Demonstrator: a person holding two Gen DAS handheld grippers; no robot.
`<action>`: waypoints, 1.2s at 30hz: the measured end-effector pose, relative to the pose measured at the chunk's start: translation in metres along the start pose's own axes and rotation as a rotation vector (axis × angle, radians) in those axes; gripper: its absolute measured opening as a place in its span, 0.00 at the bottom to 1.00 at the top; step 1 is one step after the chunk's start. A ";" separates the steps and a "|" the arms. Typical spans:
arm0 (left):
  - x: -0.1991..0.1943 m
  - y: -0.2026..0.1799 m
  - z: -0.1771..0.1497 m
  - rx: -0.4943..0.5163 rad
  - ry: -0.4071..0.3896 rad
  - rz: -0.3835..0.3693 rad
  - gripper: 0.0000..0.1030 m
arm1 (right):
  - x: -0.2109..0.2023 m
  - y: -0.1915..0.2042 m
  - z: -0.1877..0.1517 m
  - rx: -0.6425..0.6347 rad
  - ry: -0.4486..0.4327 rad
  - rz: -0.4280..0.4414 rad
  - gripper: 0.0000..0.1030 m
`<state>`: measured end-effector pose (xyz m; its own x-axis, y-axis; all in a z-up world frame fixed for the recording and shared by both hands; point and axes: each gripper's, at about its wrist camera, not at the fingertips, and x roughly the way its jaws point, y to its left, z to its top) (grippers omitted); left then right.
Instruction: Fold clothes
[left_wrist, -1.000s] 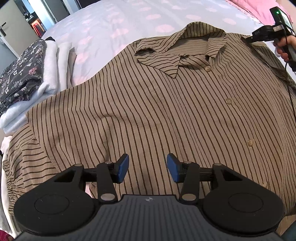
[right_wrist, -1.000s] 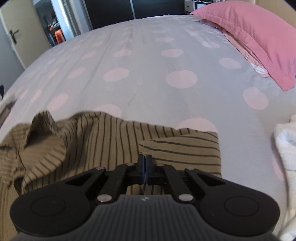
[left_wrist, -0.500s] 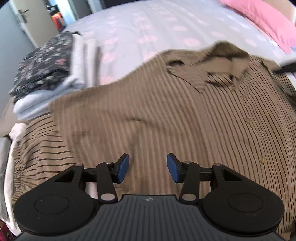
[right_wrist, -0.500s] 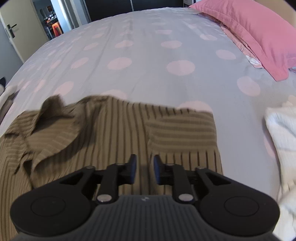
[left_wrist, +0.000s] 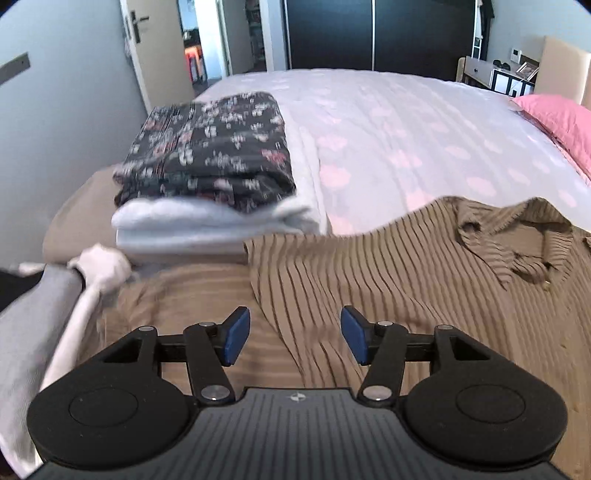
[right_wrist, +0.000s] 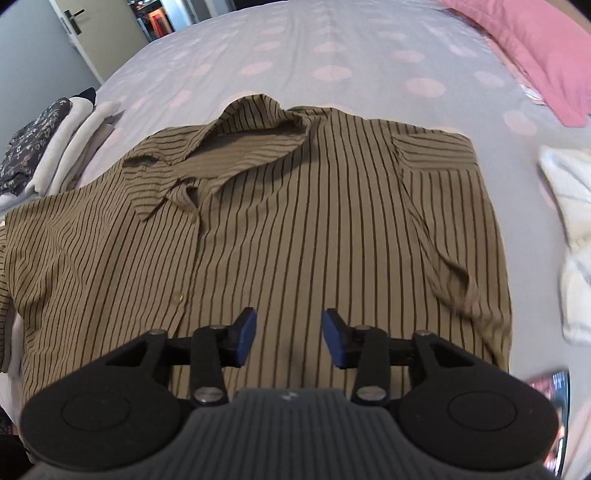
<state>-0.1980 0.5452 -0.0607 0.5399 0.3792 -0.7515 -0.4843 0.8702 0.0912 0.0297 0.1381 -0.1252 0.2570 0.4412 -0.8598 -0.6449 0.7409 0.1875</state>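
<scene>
Striped tan shirt (right_wrist: 295, 229) lies flat, collar (right_wrist: 255, 122) pointing away.

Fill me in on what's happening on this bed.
A person with a gripper in each hand is folding a brown striped shirt spread face-up on the bed. The right gripper and left gripper both hang above it, jaws opening, nothing between them. A folded stack of clothes sits alongside.
</scene>
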 end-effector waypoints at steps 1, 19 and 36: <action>0.006 0.002 0.003 0.012 -0.014 0.011 0.51 | -0.004 0.005 -0.005 -0.013 -0.010 -0.005 0.54; 0.084 0.021 0.020 -0.041 -0.010 0.039 0.30 | 0.027 0.036 -0.014 -0.170 0.024 0.005 0.74; 0.068 -0.093 0.091 0.169 -0.001 -0.181 0.00 | 0.028 0.040 -0.010 -0.203 0.027 -0.004 0.74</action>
<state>-0.0539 0.5180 -0.0610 0.6077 0.2130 -0.7650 -0.2578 0.9641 0.0636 0.0037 0.1745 -0.1465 0.2422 0.4222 -0.8736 -0.7763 0.6244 0.0866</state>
